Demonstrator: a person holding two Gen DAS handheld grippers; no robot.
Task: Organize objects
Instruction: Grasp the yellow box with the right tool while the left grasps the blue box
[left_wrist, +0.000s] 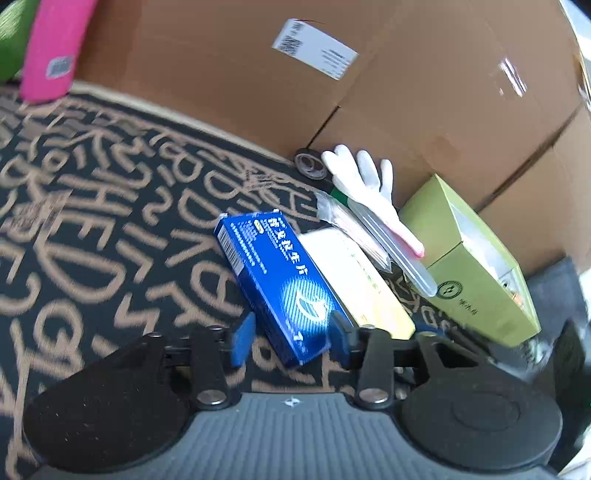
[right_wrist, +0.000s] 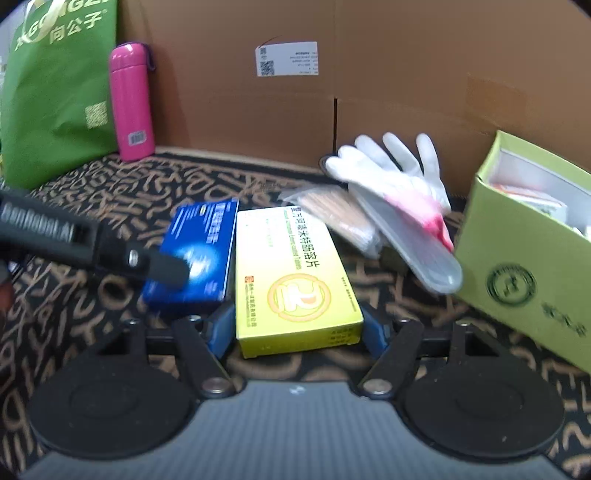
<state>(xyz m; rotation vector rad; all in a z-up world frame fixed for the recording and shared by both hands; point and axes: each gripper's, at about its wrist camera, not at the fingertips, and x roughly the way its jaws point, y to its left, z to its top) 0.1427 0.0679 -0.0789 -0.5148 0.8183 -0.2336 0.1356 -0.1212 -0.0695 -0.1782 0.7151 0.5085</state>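
A blue medicine box (left_wrist: 275, 280) lies on the patterned mat beside a yellow medicine box (left_wrist: 364, 280). My left gripper (left_wrist: 290, 338) is open, its blue pads on either side of the blue box's near end. In the right wrist view my right gripper (right_wrist: 297, 326) is open around the near end of the yellow box (right_wrist: 291, 273), and the left gripper's finger (right_wrist: 166, 271) reaches over the blue box (right_wrist: 195, 254). An open green carton (right_wrist: 524, 251) stands at the right with items inside.
A white glove (right_wrist: 395, 173), a clear plastic case (right_wrist: 413, 243) and a packet of sticks (right_wrist: 332, 218) lie behind the boxes. A tape roll (left_wrist: 310, 164) sits by the cardboard wall (right_wrist: 369, 74). A pink bottle (right_wrist: 131, 99) and green bag (right_wrist: 59, 88) stand at the back left.
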